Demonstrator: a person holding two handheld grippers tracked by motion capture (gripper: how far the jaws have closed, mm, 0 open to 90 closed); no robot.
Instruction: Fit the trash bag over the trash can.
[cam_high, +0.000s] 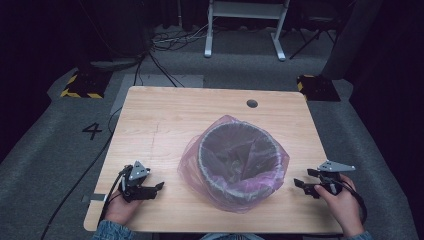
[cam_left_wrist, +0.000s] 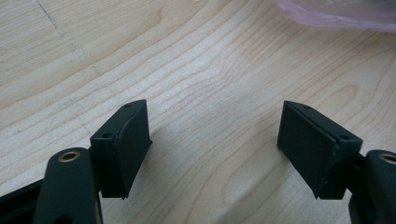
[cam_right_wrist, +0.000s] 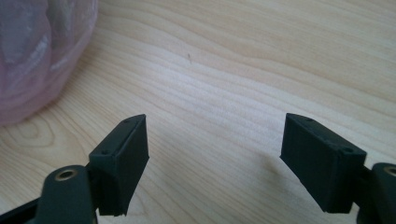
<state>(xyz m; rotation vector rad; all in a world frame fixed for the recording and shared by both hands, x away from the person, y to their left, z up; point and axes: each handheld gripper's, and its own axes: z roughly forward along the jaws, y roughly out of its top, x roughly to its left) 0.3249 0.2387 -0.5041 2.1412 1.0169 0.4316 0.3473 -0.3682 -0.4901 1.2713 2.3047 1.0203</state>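
Left tongs (cam_high: 159, 187): released, low over the desk (cam_high: 165, 115). Centre: bin (cam_high: 239, 160) with pink liner (cam_high: 192, 162) draped over its rim. Right tongs (cam_high: 302, 185): released, nothing between. We judge we're approaching; next we pinch the liner's edge from both sides.

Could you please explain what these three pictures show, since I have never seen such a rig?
There is no robot: a person holds a handheld two-jaw tool in each hand. The high view looks down on a wooden table. On it stands a dark bin lined with a pink plastic bag. The left gripper and the right gripper sit on either side of it. The other two pictures come from cameras riding on each gripper, looking along its black jaws at the tabletop. Both grippers are open, with nothing between the jaws.
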